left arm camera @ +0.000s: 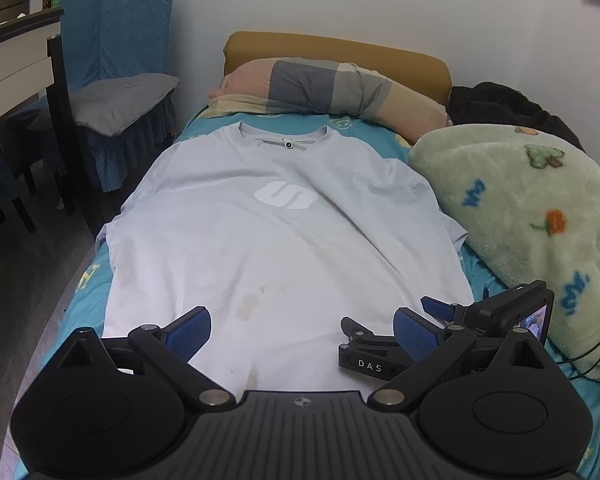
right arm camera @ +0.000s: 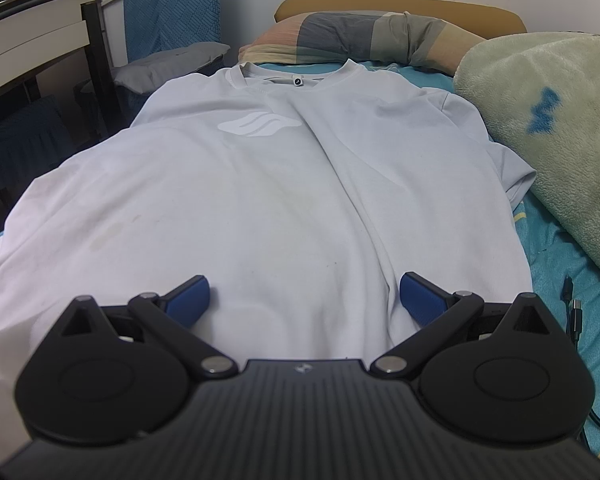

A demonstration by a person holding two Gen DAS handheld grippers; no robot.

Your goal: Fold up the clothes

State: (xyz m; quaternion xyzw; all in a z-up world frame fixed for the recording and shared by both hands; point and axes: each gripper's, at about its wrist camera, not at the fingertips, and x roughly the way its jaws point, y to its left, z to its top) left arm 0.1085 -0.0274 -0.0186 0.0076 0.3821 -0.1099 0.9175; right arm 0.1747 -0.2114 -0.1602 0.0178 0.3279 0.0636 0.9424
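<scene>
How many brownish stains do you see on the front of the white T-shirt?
2 clear ones, close together on the T-shirt near its lower hem: a larger stain and a smaller stain just above. Fainter marks may exist.

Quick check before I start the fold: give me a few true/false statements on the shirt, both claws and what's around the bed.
1. The white T-shirt lies spread flat, front up. True.
2. The left claw is shut on the hem. False: it is open and holds nothing.
3. The right claw is open. True.
4. The shirt collar points towards the claws. False: it points towards the pillow.
5. A green fleece blanket is heaped to the shirt's right. True.
</scene>
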